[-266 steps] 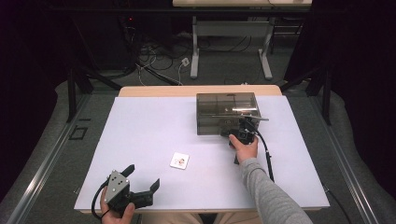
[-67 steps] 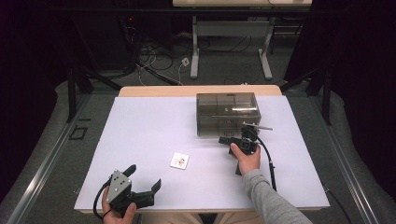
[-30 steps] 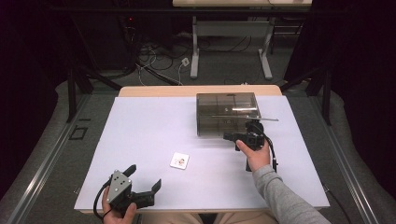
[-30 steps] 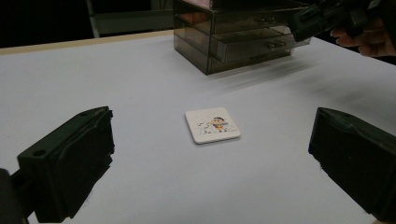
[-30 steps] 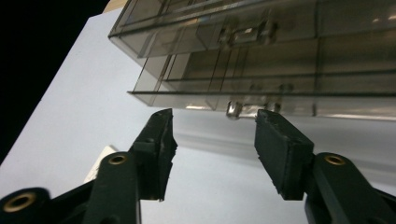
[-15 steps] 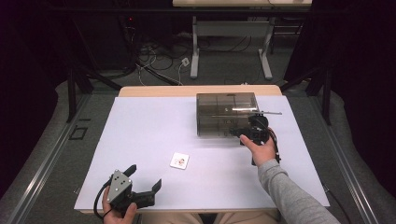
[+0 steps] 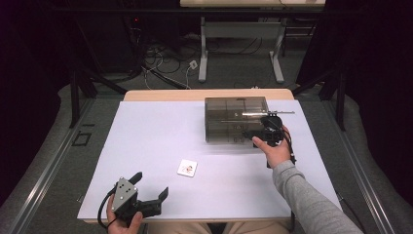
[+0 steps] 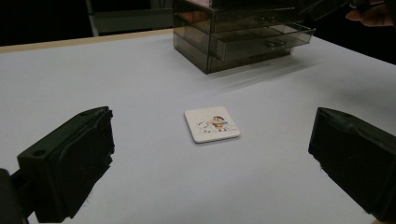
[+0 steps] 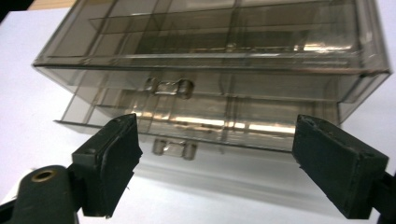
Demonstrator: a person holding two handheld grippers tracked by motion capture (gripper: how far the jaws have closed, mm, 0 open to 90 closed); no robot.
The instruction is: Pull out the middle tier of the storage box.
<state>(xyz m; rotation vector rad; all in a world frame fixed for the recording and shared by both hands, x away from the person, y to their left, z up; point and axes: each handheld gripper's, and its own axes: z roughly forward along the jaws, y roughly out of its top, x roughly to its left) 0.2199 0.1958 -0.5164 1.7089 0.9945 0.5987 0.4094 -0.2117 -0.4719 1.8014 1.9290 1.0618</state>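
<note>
— Drawers first: where do we see the drawer box point(image 7: 236, 120)?

— At the far right of the white tabletop point(image 7: 146, 141), a smoky clear box with stacked drawers. In the right gripper view the lower drawer point(image 9: 196, 126) stands pulled out a little past the box front, its small clear handle point(image 9: 174, 148) facing us; the drawer above sits flush.

— And our right hand-held gripper point(image 7: 263, 132)?

— Just in front of the box, at its right end, pointing at the drawer fronts. We see its jaws standing wide, and they have just been opening. Nothing lies between the pads; the handle shows in the gap but farther off, untouched.

— The left hand-held gripper point(image 7: 152, 195)?

— Near the front left edge of the tabletop, well apart from the box. Its jaws are wide too, with nothing in them.

— What lies between the two?

— A small white card point(image 7: 187, 167) with a cartoon figure printed on it, flat on the tabletop. In the left gripper view we see it ahead of the jaws, between them in the picture but beyond their tips, with the box behind it.
</note>
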